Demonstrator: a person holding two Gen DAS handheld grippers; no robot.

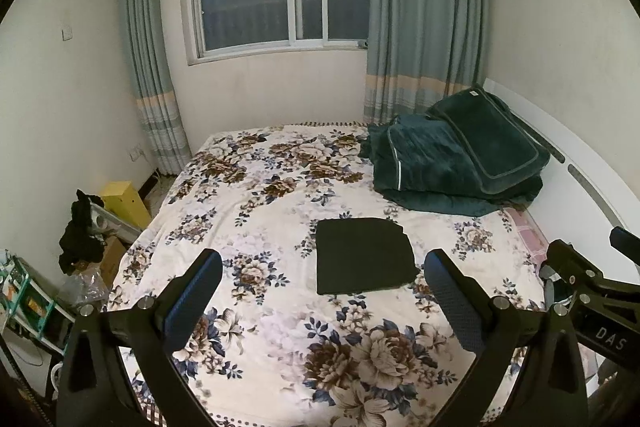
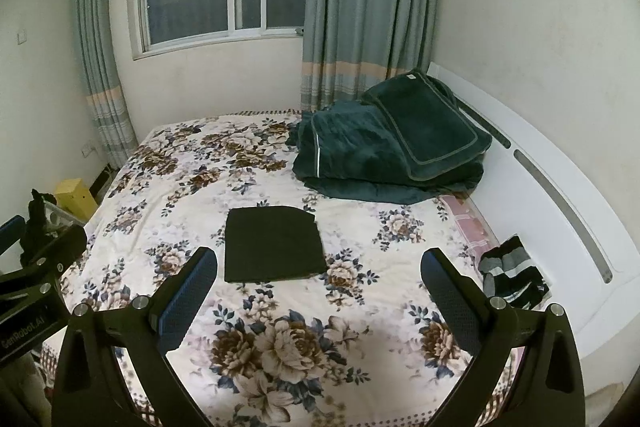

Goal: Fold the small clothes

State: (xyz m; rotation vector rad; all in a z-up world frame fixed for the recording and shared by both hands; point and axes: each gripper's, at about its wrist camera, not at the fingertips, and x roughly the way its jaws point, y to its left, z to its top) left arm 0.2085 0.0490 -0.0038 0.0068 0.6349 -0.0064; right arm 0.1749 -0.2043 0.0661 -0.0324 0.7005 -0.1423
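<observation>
Folded garment: a dark rectangle (image 1: 364, 255) lies flat on the bed (image 1: 256, 195), about mid-bed and nearer the foot edge where I stand than the window side. Its edges look squared, so I judge this piece is already folded and set down where both tools reach it.

Left jaws: my left gripper (image 1: 322, 297) is spread wide and empty, held above the bed short of the garment and touching nothing. I judge the wide stance suits taking up cloth next.

Right jaws: my right gripper (image 2: 318, 291) is likewise spread wide and holds nothing, hovering over the floral cover with the garment ahead and to its left.

Next piece: a striped dark-and-pale bundle (image 2: 514, 277) sits at the bed's right edge, against the white bed frame (image 2: 560, 195). It may be socks or another small garment waiting its turn; I cannot tell which.

Green bedding: a heap of dark green quilt (image 2: 380, 155) is pushed into the far right corner, probably to keep the middle free for folding.

Hard to make out: the folded garment's type and how many layers it has. The striped bundle barely shows in the left wrist view, where the other tool covers it. Clutter on the floor (image 1: 84, 227) off the bed's left edge is dim and partly cut off.
</observation>
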